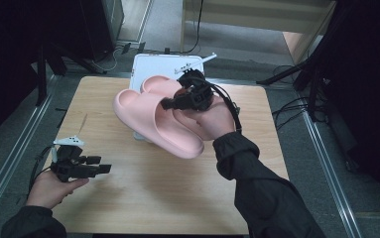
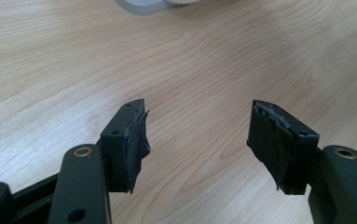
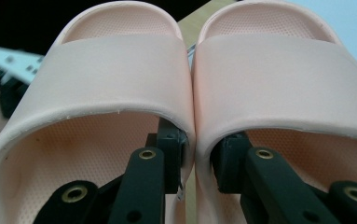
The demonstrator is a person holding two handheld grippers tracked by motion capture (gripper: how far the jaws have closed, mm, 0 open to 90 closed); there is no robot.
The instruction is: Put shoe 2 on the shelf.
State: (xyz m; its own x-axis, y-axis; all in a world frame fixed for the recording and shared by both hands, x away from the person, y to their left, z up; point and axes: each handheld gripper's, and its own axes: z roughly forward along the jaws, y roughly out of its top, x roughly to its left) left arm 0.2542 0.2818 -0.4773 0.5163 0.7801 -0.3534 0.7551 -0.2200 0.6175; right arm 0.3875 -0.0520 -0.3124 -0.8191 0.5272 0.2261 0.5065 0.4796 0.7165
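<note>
Two pink foam slippers (image 1: 153, 121) hang side by side above the back middle of the wooden table (image 1: 143, 203), lifted off it. My right gripper (image 1: 177, 99) is shut on them. In the right gripper view one jaw sits inside the left slipper (image 3: 115, 70) and the other inside the right slipper (image 3: 278, 74), and the right gripper (image 3: 197, 158) pinches their touching side walls together. My left gripper (image 1: 103, 166) hovers low at the table's front left, open with nothing between its jaws. In the left gripper view the left gripper (image 2: 197, 135) has bare wood under it.
A white board (image 1: 150, 67) lies at the table's far edge, partly under the slippers, and its corner (image 2: 143, 5) appears at the top of the left gripper view. Dark stands and cables flank the table on the floor.
</note>
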